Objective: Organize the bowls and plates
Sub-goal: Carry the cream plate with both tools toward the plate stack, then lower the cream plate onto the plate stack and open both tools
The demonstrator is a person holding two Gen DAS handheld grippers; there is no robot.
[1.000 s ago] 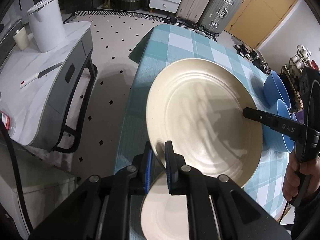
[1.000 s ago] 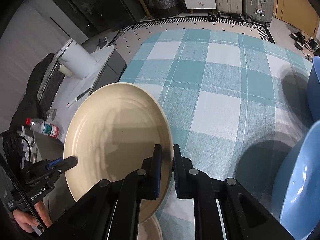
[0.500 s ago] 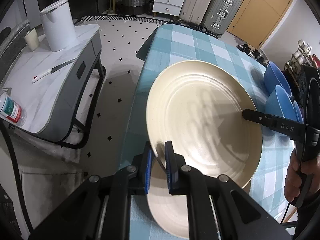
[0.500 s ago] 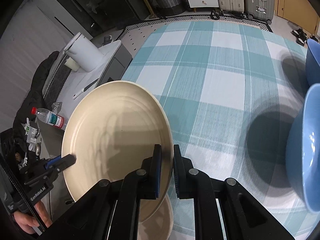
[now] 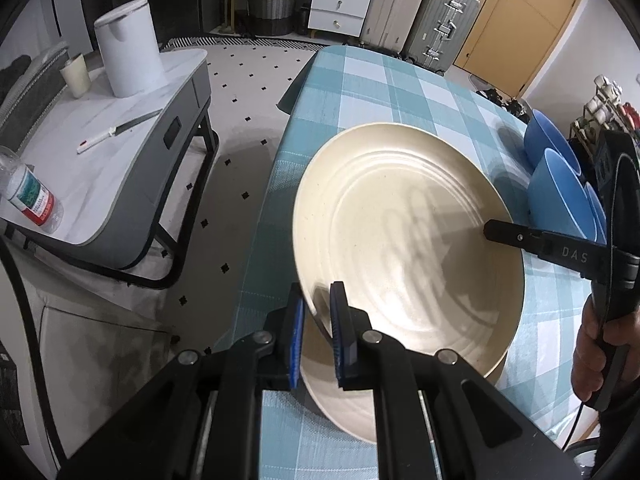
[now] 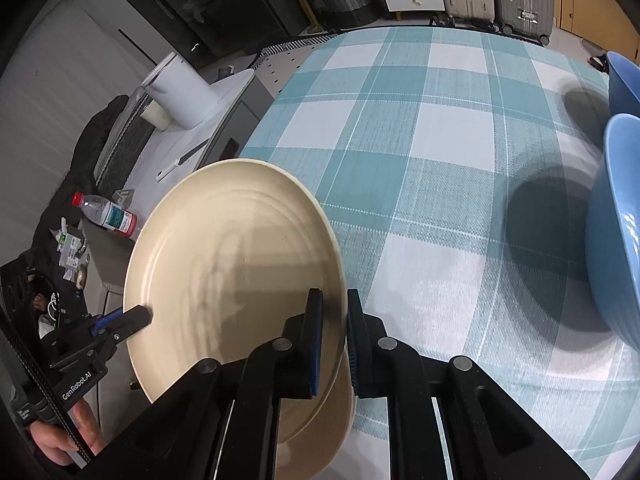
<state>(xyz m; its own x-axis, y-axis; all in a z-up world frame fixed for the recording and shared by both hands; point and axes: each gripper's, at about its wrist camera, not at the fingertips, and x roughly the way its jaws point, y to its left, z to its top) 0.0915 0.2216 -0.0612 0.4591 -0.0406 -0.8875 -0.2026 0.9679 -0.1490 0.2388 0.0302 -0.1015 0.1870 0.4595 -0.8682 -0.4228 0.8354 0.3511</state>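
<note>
Both pairs of black fingers with blue pads are pinched narrow on opposite rims of one round cream ridged plate: the left gripper clamps the rim at lower centre of the left wrist view, and the right gripper clamps the far rim, its fingertip showing at that view's right edge. Held between them, the plate hangs tilted above a second cream plate lying on the teal-and-white checked tablecloth at the bottom of both frames. Further up, at the right edge, light blue rounded bowls sit near the table's side. I judge the step to be stacking the held plate onto the lower one. Each grip catches only a thin lip, so uneven pull between the two hands could twist the plate free, or it could land off-centre and slide toward the table's near edge.
</note>
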